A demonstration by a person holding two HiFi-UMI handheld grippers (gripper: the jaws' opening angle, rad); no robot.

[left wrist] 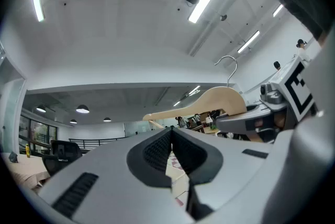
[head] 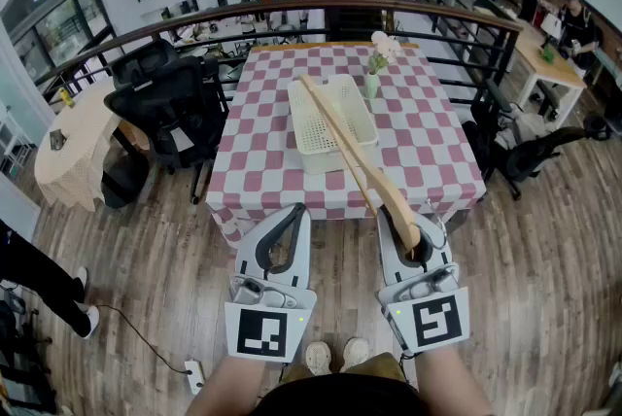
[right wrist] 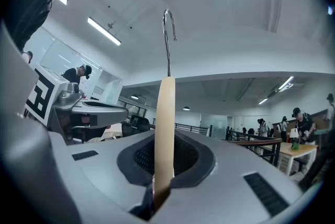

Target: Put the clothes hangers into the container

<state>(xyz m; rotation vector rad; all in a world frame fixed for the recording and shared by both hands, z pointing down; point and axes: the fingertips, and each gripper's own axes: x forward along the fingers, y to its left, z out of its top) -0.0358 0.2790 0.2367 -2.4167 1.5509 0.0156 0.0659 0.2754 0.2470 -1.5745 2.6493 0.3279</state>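
A wooden clothes hanger [head: 362, 166] with a metal hook is clamped in my right gripper [head: 400, 227], which is shut on its thick end. The hanger slants forward and left over the cream plastic basket [head: 316, 140] on the checkered table [head: 428, 152]. In the right gripper view the hanger [right wrist: 165, 129] stands edge-on between the pads, its hook [right wrist: 168, 34] pointing up. My left gripper [head: 294, 210] hangs beside it, in front of the table, shut and holding nothing. In the left gripper view its pads [left wrist: 157, 150] meet, and the hanger [left wrist: 209, 102] shows to the right.
A small vase of flowers [head: 373, 69] stands on the table behind the basket. Black office chairs [head: 160, 103] sit left of the table and another [head: 525, 152] right. A railing [head: 292, 8] runs behind. People stand at desks far right.
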